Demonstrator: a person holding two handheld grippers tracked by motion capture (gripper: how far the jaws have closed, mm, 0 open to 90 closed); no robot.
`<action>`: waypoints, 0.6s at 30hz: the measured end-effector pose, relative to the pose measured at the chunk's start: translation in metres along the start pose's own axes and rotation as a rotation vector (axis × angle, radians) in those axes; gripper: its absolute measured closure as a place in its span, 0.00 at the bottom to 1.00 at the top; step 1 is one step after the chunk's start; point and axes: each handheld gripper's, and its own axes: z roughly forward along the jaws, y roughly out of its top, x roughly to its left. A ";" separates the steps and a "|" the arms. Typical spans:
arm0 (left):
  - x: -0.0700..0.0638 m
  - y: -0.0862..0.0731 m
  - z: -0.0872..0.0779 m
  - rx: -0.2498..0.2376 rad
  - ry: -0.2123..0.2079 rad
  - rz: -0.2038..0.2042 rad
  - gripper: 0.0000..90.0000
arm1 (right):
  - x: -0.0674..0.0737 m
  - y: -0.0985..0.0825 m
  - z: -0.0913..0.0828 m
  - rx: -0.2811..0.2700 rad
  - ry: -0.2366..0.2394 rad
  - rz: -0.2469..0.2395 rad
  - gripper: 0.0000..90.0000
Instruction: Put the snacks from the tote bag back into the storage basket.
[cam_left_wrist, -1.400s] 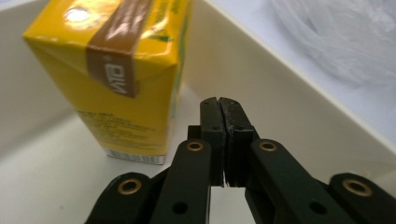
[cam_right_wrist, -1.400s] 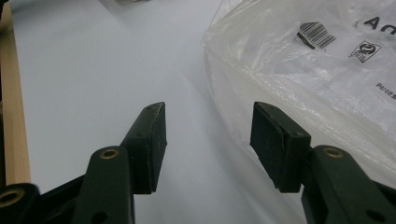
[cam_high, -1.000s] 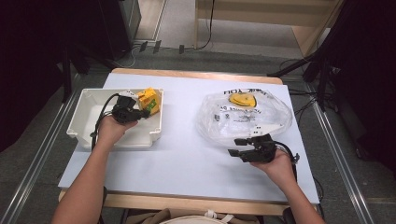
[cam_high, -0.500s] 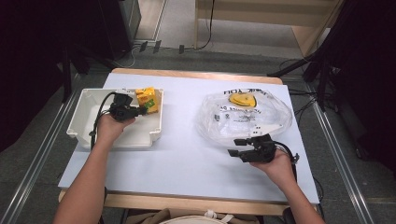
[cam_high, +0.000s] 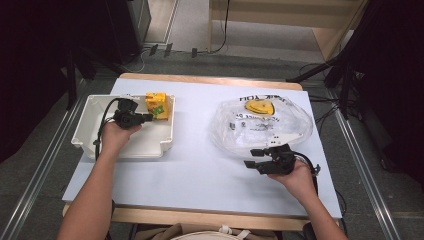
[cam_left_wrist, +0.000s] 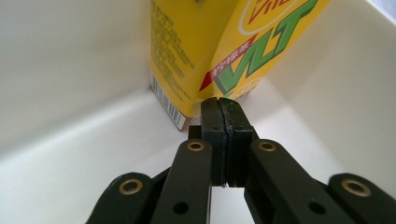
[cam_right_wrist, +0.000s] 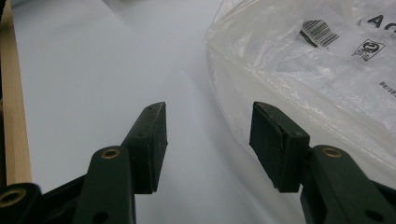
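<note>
A yellow drink carton with green lettering stands in the far right corner of a white bin. In the left gripper view the carton rises just beyond my left gripper, whose pads are pressed together with nothing between them. From above, the left gripper sits inside the bin, pointing at the carton. A clear plastic bag with a yellow item inside lies on the right. My right gripper rests at the bag's near edge, open and empty, with the bag beside its right pad.
The table has a pale blue top with a wooden strip along its far side. Metal rails run beside it on both sides. Cables lie on the floor beyond the table.
My left gripper has drawn back a little from the carton toward the left inside the bin. The right gripper has stayed where it was.
</note>
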 end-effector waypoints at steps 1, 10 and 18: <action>0.001 0.000 0.000 0.002 0.004 0.001 1.00 | 0.000 0.000 0.000 0.001 0.000 -0.001 0.52; -0.006 0.002 -0.012 0.003 -0.043 0.020 0.96 | 0.000 0.000 -0.002 -0.009 -0.002 -0.003 0.53; -0.030 0.006 -0.031 0.021 -0.103 0.079 0.89 | 0.000 0.000 -0.002 -0.009 -0.004 -0.003 0.52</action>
